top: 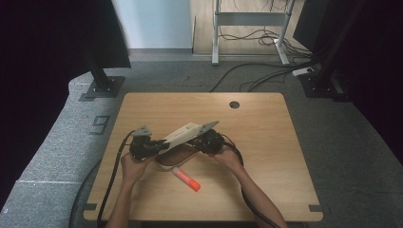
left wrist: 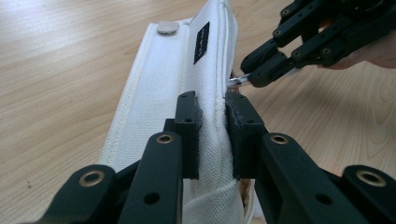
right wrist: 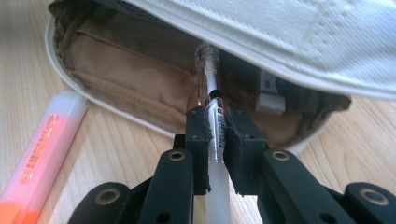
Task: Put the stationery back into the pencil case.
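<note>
A white fabric pencil case (top: 184, 134) lies open at the middle of the wooden table, its tan inside (right wrist: 126, 88) showing. My left gripper (left wrist: 214, 135) is shut on the edge of the raised white lid (left wrist: 168, 79) and holds it up. My right gripper (right wrist: 216, 144) is shut on a clear pen (right wrist: 213, 121), whose tip points into the case under the lid (right wrist: 289, 42). From the left gripper view, the right gripper (left wrist: 254, 74) sits at the lid's right edge. In the high view the left gripper (top: 159, 145) and right gripper (top: 203, 141) flank the case.
An orange highlighter (top: 186, 179) lies on the table (top: 271, 152) just in front of the case, also close at the left as the highlighter (right wrist: 39, 154). A small white item (right wrist: 271, 95) rests inside the case. A round hole (top: 234, 104) is near the table's far edge.
</note>
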